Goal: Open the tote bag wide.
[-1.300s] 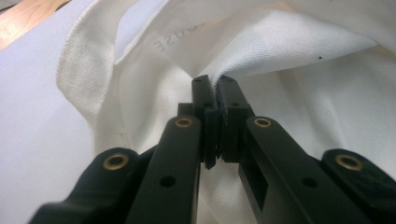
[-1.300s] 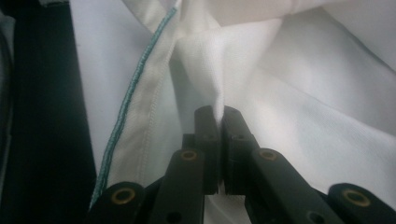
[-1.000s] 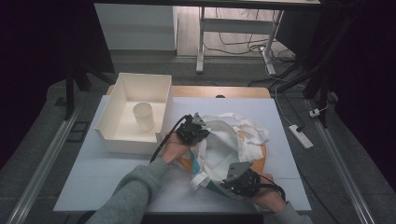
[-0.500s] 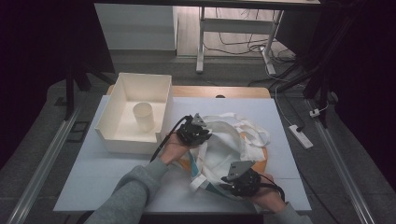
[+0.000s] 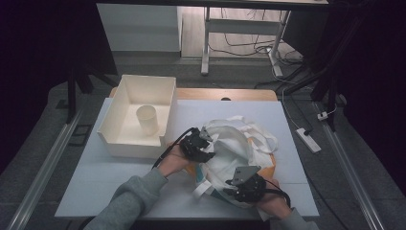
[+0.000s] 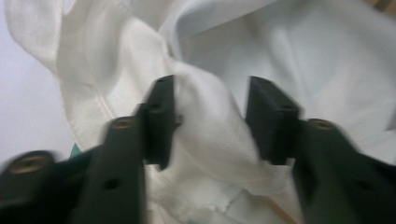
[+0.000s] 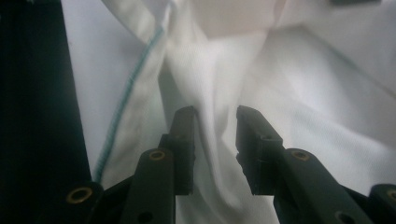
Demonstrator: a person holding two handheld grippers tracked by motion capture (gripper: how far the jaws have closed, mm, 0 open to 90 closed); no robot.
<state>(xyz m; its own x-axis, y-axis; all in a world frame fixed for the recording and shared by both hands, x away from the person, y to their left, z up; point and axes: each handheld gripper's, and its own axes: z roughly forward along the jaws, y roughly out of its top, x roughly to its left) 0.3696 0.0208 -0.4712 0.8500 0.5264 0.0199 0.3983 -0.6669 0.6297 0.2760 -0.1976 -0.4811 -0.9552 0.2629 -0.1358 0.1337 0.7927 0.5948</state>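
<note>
White cloth bag (image 5: 234, 148) lies crumpled mid-desk (image 5: 95, 191). Both tools, left (image 5: 207, 143) and right (image 5: 234, 184), have just been opened; folds sit loosely between parted jaws, so bag is judged released.

The white counter (image 5: 119, 172) stands on grey floor (image 5: 43, 143). Beyond it: a white desk frame (image 5: 206, 43), loose cables (image 5: 249, 45), a power strip (image 5: 308, 140). Surroundings are dark.

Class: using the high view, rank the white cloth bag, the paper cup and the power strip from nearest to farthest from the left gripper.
1. White cloth bag, against the left gripper.
2. Paper cup, in the box, upper left.
3. Power strip, on the floor, far right.
</note>
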